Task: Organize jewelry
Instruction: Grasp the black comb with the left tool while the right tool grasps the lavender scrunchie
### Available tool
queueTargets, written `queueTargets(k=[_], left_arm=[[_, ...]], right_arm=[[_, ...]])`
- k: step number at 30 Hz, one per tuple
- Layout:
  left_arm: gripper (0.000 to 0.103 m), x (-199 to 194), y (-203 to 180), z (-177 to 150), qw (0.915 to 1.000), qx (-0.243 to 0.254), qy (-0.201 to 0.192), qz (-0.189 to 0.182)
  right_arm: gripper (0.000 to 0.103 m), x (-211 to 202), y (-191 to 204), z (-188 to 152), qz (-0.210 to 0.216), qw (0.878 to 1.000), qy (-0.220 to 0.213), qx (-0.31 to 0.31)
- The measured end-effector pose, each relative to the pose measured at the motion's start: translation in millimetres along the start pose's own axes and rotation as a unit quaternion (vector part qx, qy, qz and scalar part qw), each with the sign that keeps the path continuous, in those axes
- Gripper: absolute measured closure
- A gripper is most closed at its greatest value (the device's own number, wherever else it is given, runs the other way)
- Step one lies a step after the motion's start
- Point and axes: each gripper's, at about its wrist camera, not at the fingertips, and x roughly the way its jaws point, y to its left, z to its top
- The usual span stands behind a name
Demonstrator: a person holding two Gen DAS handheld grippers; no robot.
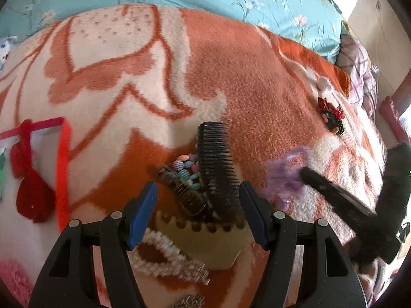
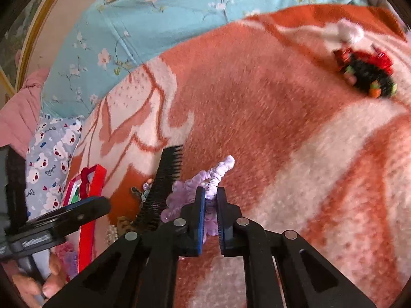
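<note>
Your right gripper [image 2: 211, 215] has the lilac scrunchie [image 2: 185, 192] pinched between its blue pads, jaws drawn in narrow around the frilled fabric, and the scrunchie sits on the orange-and-cream blanket [image 2: 257, 118] with its pale tail poking up past the fingertips. Just to its left lies the long black comb [image 2: 164, 184], teeth out, angled across the blanket. From your left wrist view, that same comb [image 1: 217, 164] stands just ahead of your left gripper [image 1: 199, 215], whose jaws are spread wide and holding nothing. Tucked against the comb is a brown clip with pastel beads [image 1: 183, 179], and under your fingers you've got a tan toothed comb [image 1: 205, 241] and a pearl-edged clip [image 1: 164, 254]. Out toward the blanket's left edge there's a red bow with ribbon [image 1: 33, 169]. Over by the far right edge, near the blue floral bedding [image 2: 159, 25], a black-and-red hair tie [image 2: 364, 74] rests well apart from everything else.
</note>
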Motion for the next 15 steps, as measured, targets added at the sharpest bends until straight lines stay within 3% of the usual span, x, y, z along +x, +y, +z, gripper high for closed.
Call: queueTargets(k=[5,15], left_arm=[[0.038,26.2,-18.8,8.5,0.9994,0.025,0.019,0.012],[0.038,72.9,-46.4,10.3,0.9954,0.068,0.053,0.043]], right_arm=[[0.096,-35.1,-18.0,4.4,-0.008,0.999,-0.038,0.01],[0.096,-55.4,-30.1,7.5,0.028,0.998,-0.045,0.036]])
